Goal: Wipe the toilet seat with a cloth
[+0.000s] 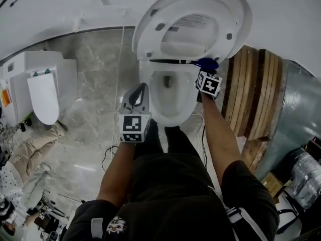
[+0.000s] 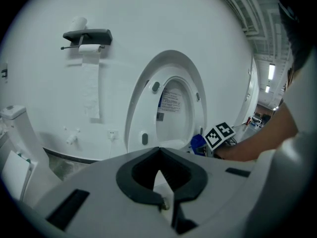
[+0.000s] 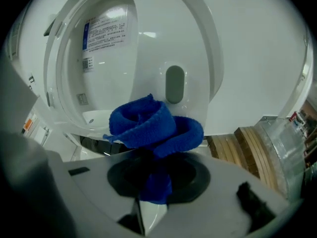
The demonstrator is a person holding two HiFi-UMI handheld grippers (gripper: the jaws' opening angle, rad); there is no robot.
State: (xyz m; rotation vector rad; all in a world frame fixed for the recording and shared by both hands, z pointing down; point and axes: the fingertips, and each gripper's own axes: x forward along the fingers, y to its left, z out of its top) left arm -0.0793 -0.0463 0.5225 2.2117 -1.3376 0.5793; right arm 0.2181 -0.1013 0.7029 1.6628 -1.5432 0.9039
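We hold the blue cloth [image 3: 151, 125] pinched in the right gripper [image 3: 151, 157]. Its jaws are clamped on a bunched fold, so the loose loops stick out in front as a wiping pad. The cloth hangs at the back right of the bowl [image 1: 170, 120], close by the hinge. It is just below the toilet seat [image 1: 146, 34], which stands tipped up with its lid, grey bumpers facing us. From there, we judge, the pad can meet the raised ring at its foot and travel upward. The left gripper [image 1: 138, 93] has its jaws pressed together on nothing and sits by the bowl's front left rim, likely to stay clear of the wiping hand. We cannot confirm that cloth and seat touch.
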